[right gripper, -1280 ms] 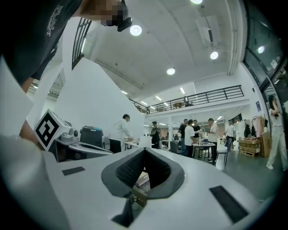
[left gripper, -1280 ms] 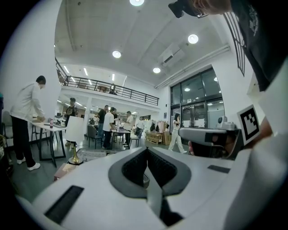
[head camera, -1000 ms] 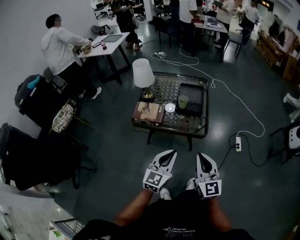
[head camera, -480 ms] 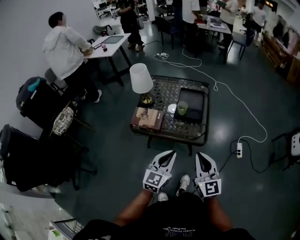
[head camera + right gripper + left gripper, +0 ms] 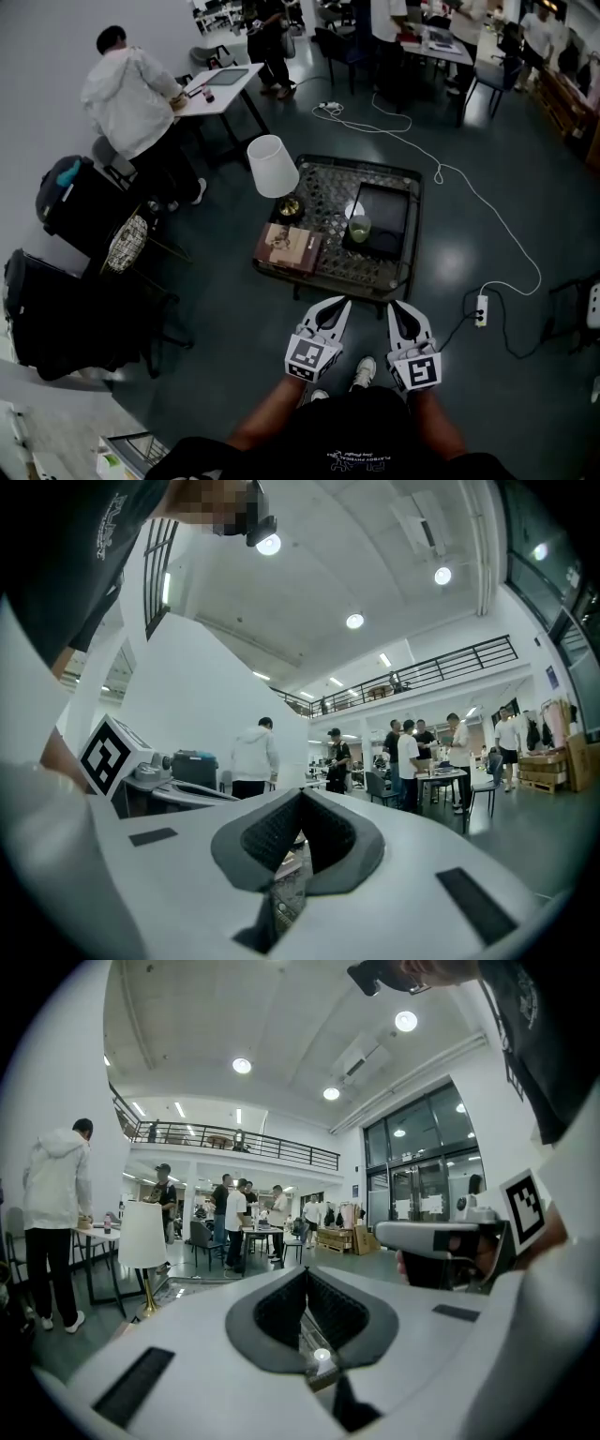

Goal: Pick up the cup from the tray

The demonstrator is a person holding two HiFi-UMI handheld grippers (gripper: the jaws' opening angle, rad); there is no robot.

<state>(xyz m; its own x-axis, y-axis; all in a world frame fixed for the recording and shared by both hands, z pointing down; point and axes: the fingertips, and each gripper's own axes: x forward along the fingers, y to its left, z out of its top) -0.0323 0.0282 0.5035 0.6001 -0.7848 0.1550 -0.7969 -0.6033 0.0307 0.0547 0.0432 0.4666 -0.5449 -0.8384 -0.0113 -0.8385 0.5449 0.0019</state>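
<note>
The low dark glass-topped worktop (image 5: 323, 192) has slid down the head view since a second ago. Its near edge now sits just ahead of both grippers, so the person has closed right in on it.

The white left gripper (image 5: 341, 303), with its square-marker cube, is held low in front of the person. Its fingers (image 5: 281, 1314) are pressed together at the tips with nothing between them. The white right gripper (image 5: 395, 307) hangs just beside it in the same pose, fingers (image 5: 330, 836) pressed together and empty as well. Both point toward the worktop and neither touches it.

And there's the target. The pale green translucent cup (image 5: 359, 228) stands upright at the near left corner of the flat black rectangular tray (image 5: 386, 199), which lies on the right half of the worktop. Just beyond the cup is a small white round object (image 5: 353, 210), too small to make out.

On the left half stands a brass-stemmed lamp with a white shade (image 5: 267, 165). Nearer the grippers, a brown book (image 5: 285, 248) lies flat. A white power strip (image 5: 481, 310) rests on the dark floor to the right of the worktop. Far left, a person in a white hooded top (image 5: 127, 89) stands well apart.
</note>
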